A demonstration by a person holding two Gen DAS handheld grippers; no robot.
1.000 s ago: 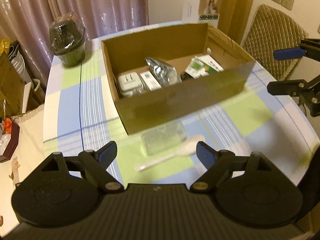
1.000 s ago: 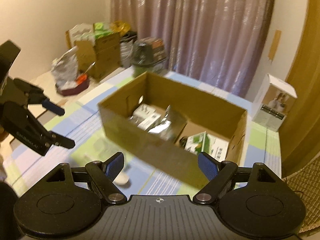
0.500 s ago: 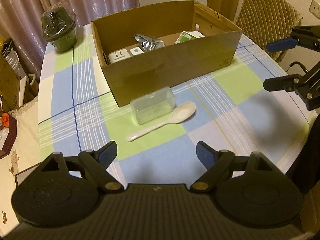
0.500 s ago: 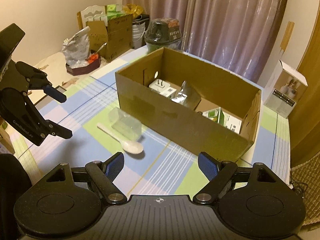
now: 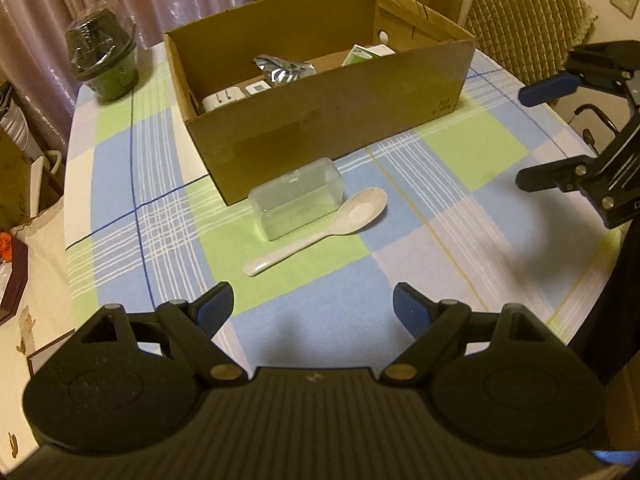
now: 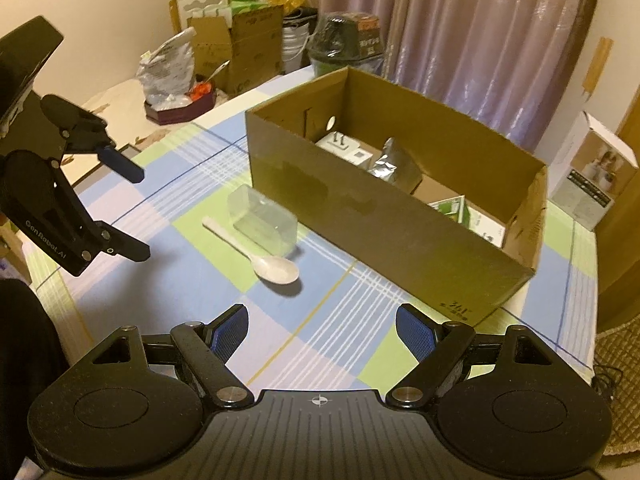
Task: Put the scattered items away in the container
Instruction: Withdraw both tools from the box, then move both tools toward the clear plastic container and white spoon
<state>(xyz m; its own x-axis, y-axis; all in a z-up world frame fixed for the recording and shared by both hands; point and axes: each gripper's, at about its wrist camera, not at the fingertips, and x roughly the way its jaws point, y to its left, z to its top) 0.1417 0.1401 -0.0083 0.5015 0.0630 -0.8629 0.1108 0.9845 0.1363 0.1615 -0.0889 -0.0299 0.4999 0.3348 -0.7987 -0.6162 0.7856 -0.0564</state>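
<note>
A cardboard box [image 5: 332, 120] sits open on the bench [image 5: 460, 216], which is covered in a checked cloth of blue, green and white. Inside the box lie a white plug adapter [image 5: 222, 98], a crinkled silver pouch [image 5: 282, 68] and a green-and-white packet [image 6: 454, 206] toward the right end.

Two things are still out on the cloth, just in front of the box's near wall. A clear plastic case [image 5: 298, 204] lies close against that wall, and a white spoon [image 5: 320, 232] lies touching the case's near side, bowl to the right and handle running off to the near left.

The left gripper [image 5: 314, 304] hangs over the near edge of the bench, its fingers spread wide with nothing between them, the spoon and case a little way ahead. The right gripper [image 6: 322, 330] is further right, also with its fingers wide apart and empty, over bare cloth near the box's right corner.

At the far left corner of the bench stands a dark domed container [image 5: 102, 66] wrapped in film. Purple curtains [image 6: 480, 40] hang behind, and a quilted chair [image 5: 528, 20] stands off to the right.
</note>
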